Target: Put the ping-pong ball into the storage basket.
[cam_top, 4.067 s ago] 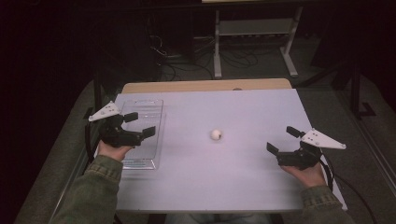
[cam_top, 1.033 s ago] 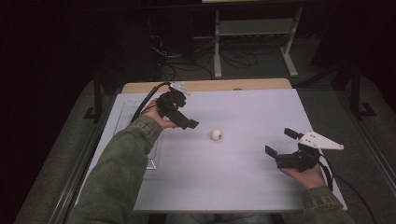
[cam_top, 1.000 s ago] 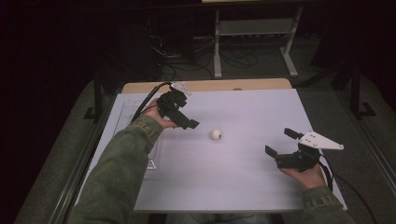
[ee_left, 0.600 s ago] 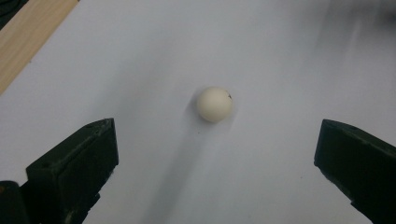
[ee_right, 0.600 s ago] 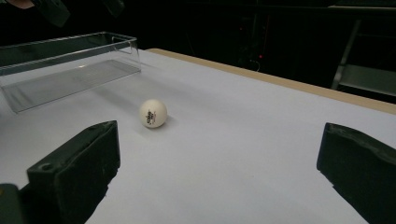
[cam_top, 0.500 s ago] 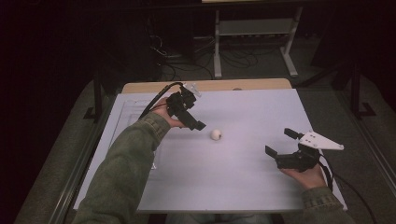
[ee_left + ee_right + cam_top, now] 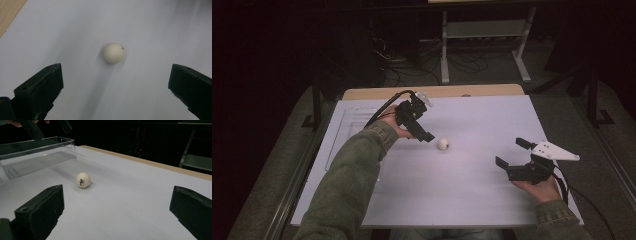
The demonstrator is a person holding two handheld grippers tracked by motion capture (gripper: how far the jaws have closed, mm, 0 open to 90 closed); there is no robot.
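Just ahead of left gripper [image 7: 424, 134], ball [image 7: 443, 144].

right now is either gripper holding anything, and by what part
Nothing is held. Left gripper is open just short of the ball; right gripper is open, farther off.

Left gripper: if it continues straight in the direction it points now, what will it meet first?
Most likely the white ball, which lies centred ahead of the open left gripper on the table; nothing stands between them.
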